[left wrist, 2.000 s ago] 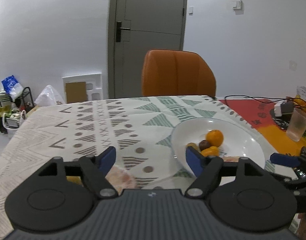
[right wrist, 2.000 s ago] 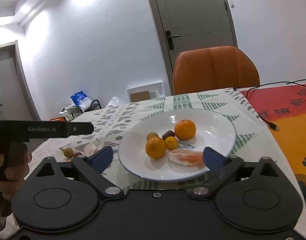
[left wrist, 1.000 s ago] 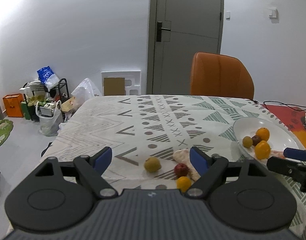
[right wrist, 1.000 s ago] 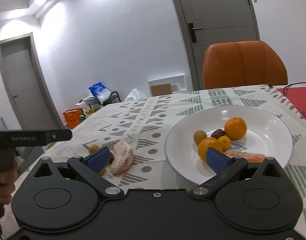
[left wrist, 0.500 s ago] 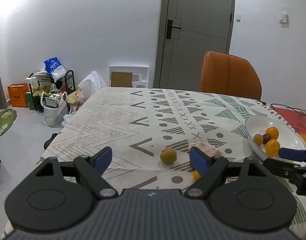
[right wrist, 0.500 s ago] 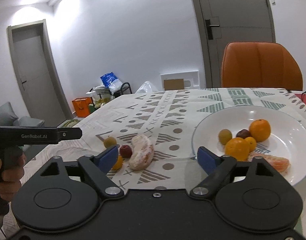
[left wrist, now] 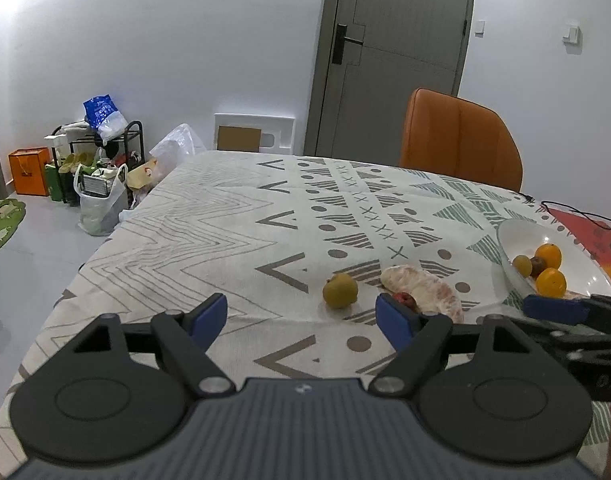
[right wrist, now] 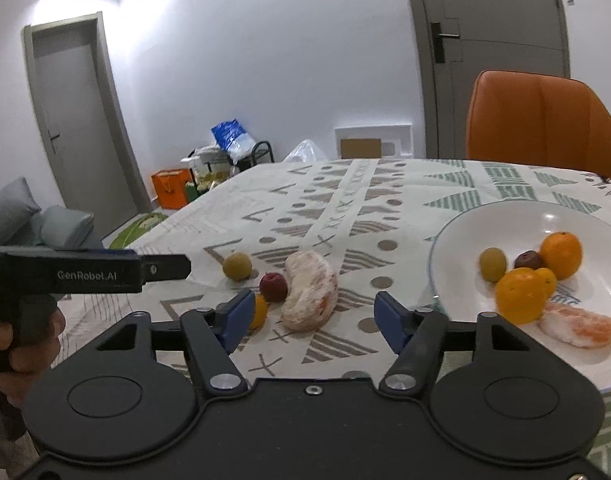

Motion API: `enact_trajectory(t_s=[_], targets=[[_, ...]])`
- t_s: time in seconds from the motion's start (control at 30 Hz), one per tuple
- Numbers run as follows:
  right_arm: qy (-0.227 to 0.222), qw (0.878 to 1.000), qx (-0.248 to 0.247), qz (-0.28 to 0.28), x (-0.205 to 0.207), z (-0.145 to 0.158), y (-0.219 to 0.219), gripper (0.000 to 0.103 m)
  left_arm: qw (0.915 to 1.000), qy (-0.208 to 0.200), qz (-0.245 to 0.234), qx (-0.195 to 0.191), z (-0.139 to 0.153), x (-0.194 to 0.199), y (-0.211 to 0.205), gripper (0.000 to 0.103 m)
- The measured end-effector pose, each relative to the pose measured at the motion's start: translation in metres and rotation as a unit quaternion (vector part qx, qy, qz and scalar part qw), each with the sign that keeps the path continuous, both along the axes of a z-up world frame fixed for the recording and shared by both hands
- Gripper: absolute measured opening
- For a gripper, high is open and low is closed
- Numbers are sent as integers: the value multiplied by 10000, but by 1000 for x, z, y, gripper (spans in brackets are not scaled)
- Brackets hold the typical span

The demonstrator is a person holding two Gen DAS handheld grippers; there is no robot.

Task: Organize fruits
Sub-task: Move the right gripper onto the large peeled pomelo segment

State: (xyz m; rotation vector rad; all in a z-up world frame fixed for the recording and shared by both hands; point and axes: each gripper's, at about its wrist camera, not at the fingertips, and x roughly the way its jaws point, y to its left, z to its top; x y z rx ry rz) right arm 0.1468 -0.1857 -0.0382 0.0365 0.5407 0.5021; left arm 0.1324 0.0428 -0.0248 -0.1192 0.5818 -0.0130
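Loose on the patterned tablecloth lie a yellow-green round fruit [left wrist: 340, 290] [right wrist: 236, 266], a small red fruit [left wrist: 403, 300] [right wrist: 273, 286], a peeled citrus [left wrist: 421, 292] [right wrist: 309, 292] and a small orange fruit [right wrist: 259, 312], half hidden by a finger. The white plate [left wrist: 517, 236] [right wrist: 545, 216] at the right holds oranges, a green fruit, a dark fruit and a peeled piece. My right gripper [right wrist: 314, 312] is closing; the peeled citrus lies just ahead between its fingers, untouched. My left gripper [left wrist: 301, 314] is closing slightly and holds nothing, with the yellow-green fruit ahead of it.
An orange chair [left wrist: 457, 140] [right wrist: 541, 120] stands at the table's far side. A black cable [left wrist: 577, 216] runs over a red mat at the right. Bags and a rack [left wrist: 97, 184] crowd the floor beyond the table's left edge. A hand [right wrist: 21, 344] grips the left gripper's handle.
Both views have swung left: the plate slid to the right of the frames and the loose fruits came to the middle. The right gripper's fingers have drawn closer together.
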Motion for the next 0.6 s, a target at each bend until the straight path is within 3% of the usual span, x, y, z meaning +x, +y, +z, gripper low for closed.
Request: enact_trajectory(t_s=[0.37,0.6], targets=[[129,9992,-382,36,11,-15,21,54,9998,49,158,-146,-6,3,14,80],[205,9986,-487,37,19,-21,26,53,9997,69,173,-169,-8,4,19,80]])
